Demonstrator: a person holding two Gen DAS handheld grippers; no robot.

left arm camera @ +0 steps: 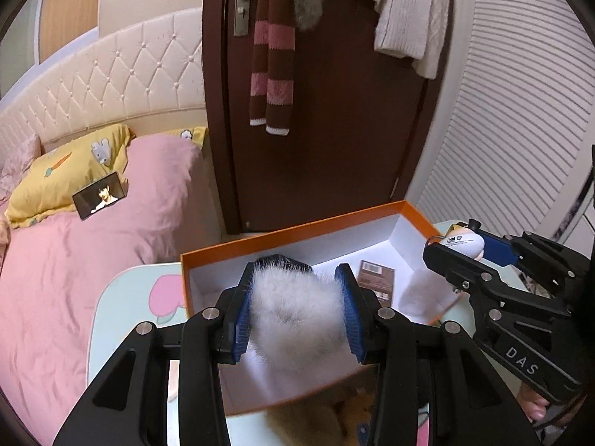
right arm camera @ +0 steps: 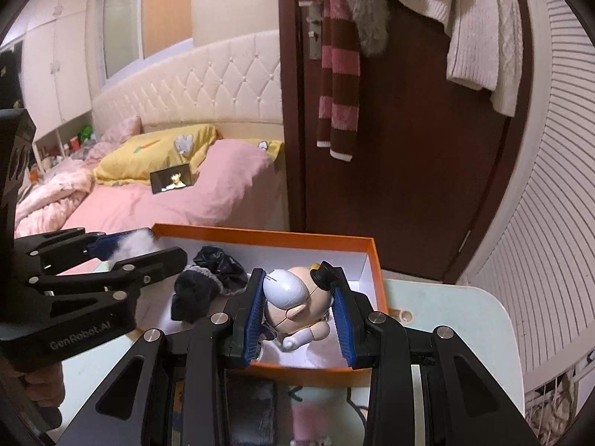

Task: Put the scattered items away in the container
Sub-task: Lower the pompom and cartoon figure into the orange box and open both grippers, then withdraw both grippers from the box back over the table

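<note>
My left gripper [left arm camera: 295,278] is shut on a fluffy white pom-pom [left arm camera: 293,308], held above the near wall of an orange box [left arm camera: 290,228] with a white inside. My right gripper [right arm camera: 299,278] is shut on a small cartoon figure [right arm camera: 293,297] with a white cap, hanging over the box's [right arm camera: 375,260] right half. In the left wrist view the right gripper [left arm camera: 453,247] and the figure [left arm camera: 465,241] show at the box's right corner. In the right wrist view the left gripper [right arm camera: 126,247] and the pom-pom [right arm camera: 135,241] show at the box's left corner.
Inside the box lie a brown card [left arm camera: 377,278], dark knitted socks [right arm camera: 200,290] and a black crumpled bag [right arm camera: 219,260]. The box sits on a pale green table [right arm camera: 457,319]. Behind are a pink bed [left arm camera: 93,241], a brown door [left arm camera: 334,148] with hanging scarves, and a slatted white wall [left arm camera: 520,130].
</note>
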